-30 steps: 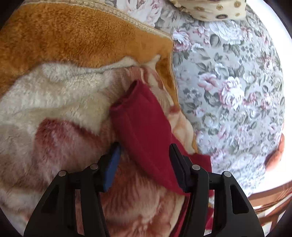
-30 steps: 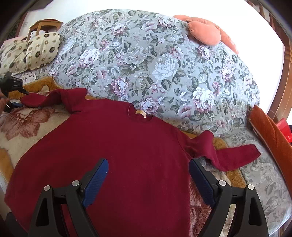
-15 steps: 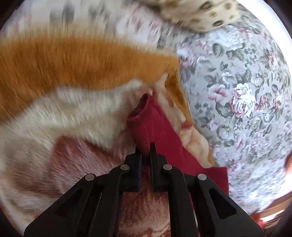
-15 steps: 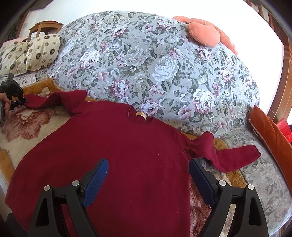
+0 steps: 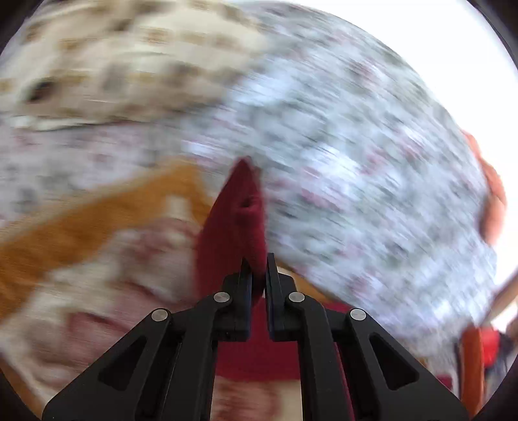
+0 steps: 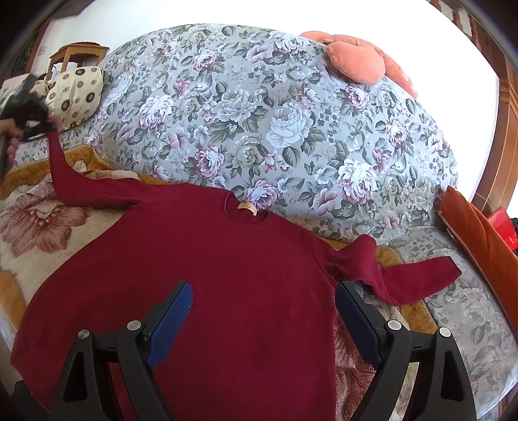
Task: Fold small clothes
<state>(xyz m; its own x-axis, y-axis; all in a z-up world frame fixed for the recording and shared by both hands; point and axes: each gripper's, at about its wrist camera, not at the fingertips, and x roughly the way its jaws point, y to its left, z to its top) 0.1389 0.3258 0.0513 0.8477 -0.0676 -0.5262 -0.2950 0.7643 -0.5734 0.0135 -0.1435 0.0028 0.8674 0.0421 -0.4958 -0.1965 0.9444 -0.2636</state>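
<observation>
Up at ten o'clock in your right wrist view, your left gripper (image 6: 48,124) clenches the maroon sweater's (image 6: 200,275) sleeve cuff (image 6: 53,136), sleeve trailing toward five o'clock to the body, where your right gripper (image 6: 262,311) hovers released.

We see a bed spread with a grey floral cover (image 6: 291,107) that fills most of the right wrist view. Over its near part lies a plush blanket (image 6: 39,223), cream and gold with a large pink flower. At 10 o'clock 1 cream pillow (image 6: 76,97) with dark round motifs rests on the cover, and behind it, at 11 o'clock, stands a small wooden table (image 6: 77,53). At 1 o'clock sits a salmon cushion (image 6: 353,61). At 3 o'clock we find a rust-orange cushion (image 6: 476,233) and a wooden frame (image 6: 506,129). The far wall (image 6: 162,16) is white and brightly lit.
</observation>
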